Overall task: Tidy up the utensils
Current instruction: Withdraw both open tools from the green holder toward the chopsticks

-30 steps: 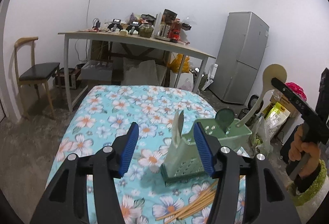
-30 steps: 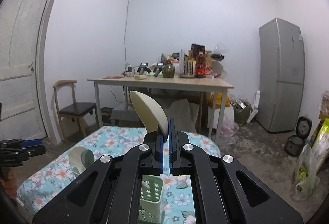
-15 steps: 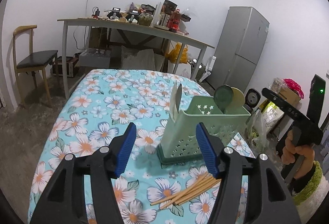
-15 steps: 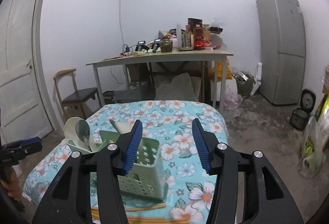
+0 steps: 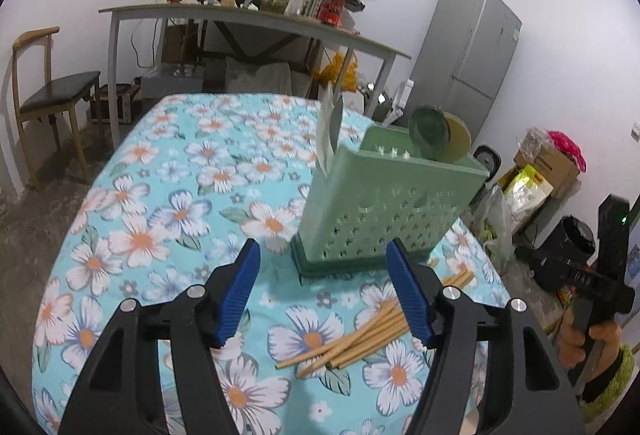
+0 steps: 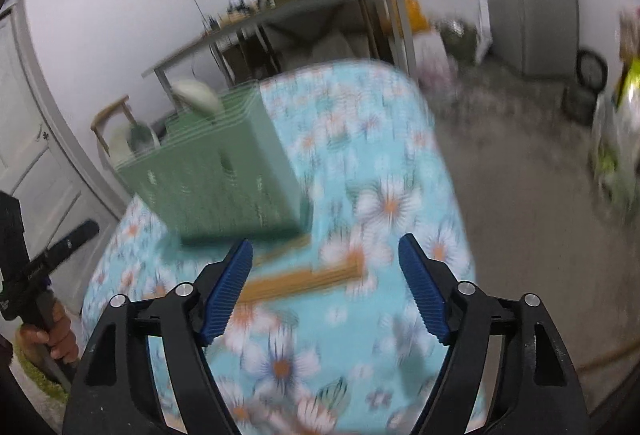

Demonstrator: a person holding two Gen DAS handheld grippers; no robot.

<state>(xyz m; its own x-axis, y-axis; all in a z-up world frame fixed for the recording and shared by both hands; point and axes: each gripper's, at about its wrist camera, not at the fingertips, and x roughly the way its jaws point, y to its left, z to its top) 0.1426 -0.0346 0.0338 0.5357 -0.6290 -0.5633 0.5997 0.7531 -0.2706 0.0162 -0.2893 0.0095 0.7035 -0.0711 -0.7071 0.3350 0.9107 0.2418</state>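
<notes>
Since a second ago the cream wooden spoon [image 5: 460, 137] has gone from the right gripper [image 6: 324, 287] into the pale green perforated plastic utensil holder [image 5: 384, 203], and both grippers have sunk toward the flower-printed tablecloth [image 5: 172, 195]. The spoon stands beside a dark green spoon [image 5: 428, 129] at one end and a white spatula [image 5: 330, 133] at the other. The bundle of bamboo chopsticks [image 5: 360, 335] lies loose before the holder, the likely remaining item; the right gripper and left gripper [image 5: 322, 293] are both opening, empty.
</notes>
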